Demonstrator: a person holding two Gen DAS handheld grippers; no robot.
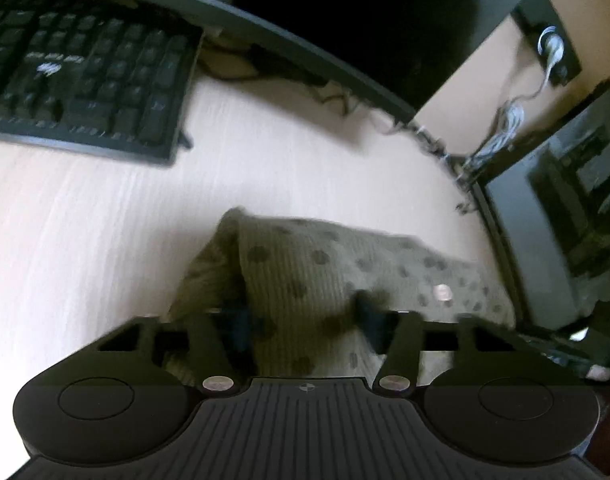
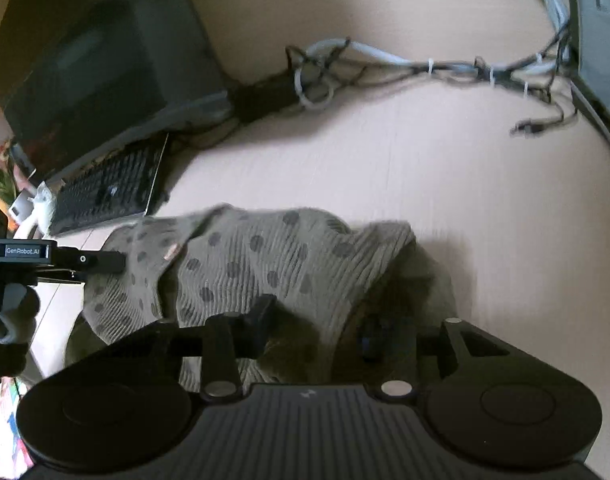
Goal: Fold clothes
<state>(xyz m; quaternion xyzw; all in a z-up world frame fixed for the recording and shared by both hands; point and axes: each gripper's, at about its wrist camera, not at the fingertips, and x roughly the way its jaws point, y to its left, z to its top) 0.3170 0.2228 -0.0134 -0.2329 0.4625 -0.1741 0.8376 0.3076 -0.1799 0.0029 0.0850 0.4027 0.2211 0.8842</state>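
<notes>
Two grippers are working one garment (image 2: 265, 264), a grey-green ribbed knit with dark dots, which is lying bunched on the pale bench (image 2: 445, 184) with part of it raised off the surface. Its long axis is running left to right across both wrist views.

Left end: the left gripper (image 1: 309, 320) is sitting directly over the cloth, which is filling the gap between its two fingers; the fingers are standing partly apart, and whether they are pinching the fabric cannot be told through the blur.

Right end: the right gripper (image 2: 317, 328) is positioned at the opposite, rolled end, its fingers likewise straddling fabric, grip not determinable.

Each gripper is thus nearest its own end of the garment. Judgement: any coming fold is depending on both ends travelling together across that long axis, away from the keyboard (image 1: 85, 76).
</notes>
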